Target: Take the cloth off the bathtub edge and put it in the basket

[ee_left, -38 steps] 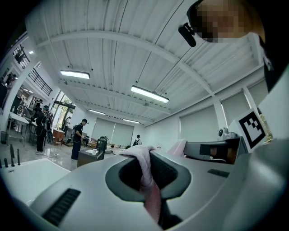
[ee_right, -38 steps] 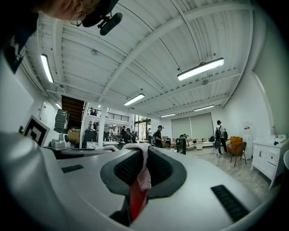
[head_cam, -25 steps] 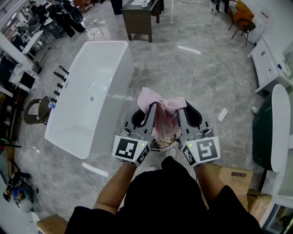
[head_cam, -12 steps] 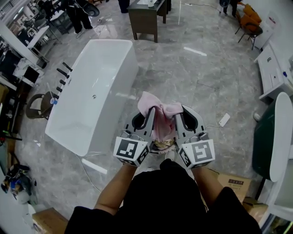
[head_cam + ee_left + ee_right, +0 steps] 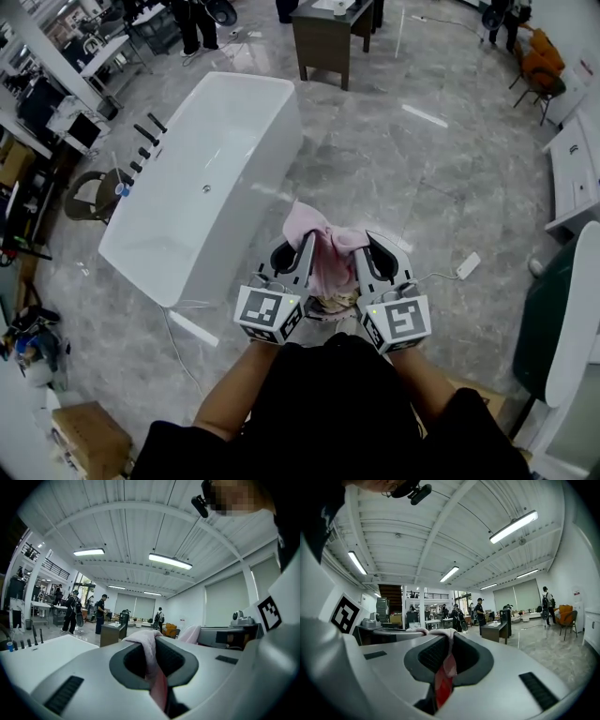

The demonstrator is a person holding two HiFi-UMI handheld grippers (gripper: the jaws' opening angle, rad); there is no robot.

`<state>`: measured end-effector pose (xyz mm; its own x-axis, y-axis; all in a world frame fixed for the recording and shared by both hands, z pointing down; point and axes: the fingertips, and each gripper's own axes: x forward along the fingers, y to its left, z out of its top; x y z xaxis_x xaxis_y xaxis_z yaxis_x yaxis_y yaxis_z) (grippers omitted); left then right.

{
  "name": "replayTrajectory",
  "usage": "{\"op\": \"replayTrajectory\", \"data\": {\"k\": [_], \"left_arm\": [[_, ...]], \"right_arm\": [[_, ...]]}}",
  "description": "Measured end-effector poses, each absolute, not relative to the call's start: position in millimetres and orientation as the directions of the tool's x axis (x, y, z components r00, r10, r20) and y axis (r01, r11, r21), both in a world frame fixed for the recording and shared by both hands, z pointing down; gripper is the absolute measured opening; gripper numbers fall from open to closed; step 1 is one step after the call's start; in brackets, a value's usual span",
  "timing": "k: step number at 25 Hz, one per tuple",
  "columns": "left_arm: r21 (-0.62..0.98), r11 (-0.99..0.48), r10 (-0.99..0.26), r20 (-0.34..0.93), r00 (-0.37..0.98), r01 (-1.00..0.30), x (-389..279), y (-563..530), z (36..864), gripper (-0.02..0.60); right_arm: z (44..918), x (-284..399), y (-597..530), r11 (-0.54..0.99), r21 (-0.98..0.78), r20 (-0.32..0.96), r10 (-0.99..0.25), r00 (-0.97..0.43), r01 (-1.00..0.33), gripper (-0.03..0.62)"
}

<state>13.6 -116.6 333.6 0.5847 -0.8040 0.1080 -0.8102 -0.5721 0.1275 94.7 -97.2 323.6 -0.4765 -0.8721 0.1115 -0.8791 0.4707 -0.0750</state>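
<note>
A pink cloth (image 5: 323, 246) hangs bunched between my two grippers, in front of my body and above the grey floor. The left gripper (image 5: 302, 253) is shut on one part of the cloth (image 5: 152, 656). My right gripper (image 5: 362, 253) is shut on another part of the cloth (image 5: 445, 670). Both point almost level, side by side. A woven rim, probably the basket (image 5: 330, 302), peeks out just under the cloth; most of it is hidden by the grippers. The white bathtub (image 5: 202, 178) stands to the left on the floor, nothing on its edge.
Black tap fittings (image 5: 142, 150) line the tub's far left side, with a brown stool (image 5: 89, 197) beside them. A dark table (image 5: 333, 33) stands at the back. A white power strip (image 5: 466, 265) lies right of the grippers. A cardboard box (image 5: 89, 436) sits at lower left.
Both grippers have sunk a little together, with the pink cloth still clamped in them. The head view has shifted, so the tub now sits further right in the picture.
</note>
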Motion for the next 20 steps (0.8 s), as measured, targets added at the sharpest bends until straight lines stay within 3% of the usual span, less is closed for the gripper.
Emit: {"op": "replayTrajectory", "data": {"k": [10, 20], "left_arm": [[0.148, -0.521, -0.819, 0.190, 0.541, -0.840, -11, -117, 373, 0.034], [0.217, -0.531, -0.779, 0.256, 0.572, -0.820, -40, -130, 412, 0.034]], "right_arm": [[365, 91, -111, 0.479, -0.138, 0.153, -0.854, -0.496, -0.867, 0.043], [400, 66, -133, 0.385, -0.141, 0.252, -0.877, -0.410, -0.912, 0.043]]}}
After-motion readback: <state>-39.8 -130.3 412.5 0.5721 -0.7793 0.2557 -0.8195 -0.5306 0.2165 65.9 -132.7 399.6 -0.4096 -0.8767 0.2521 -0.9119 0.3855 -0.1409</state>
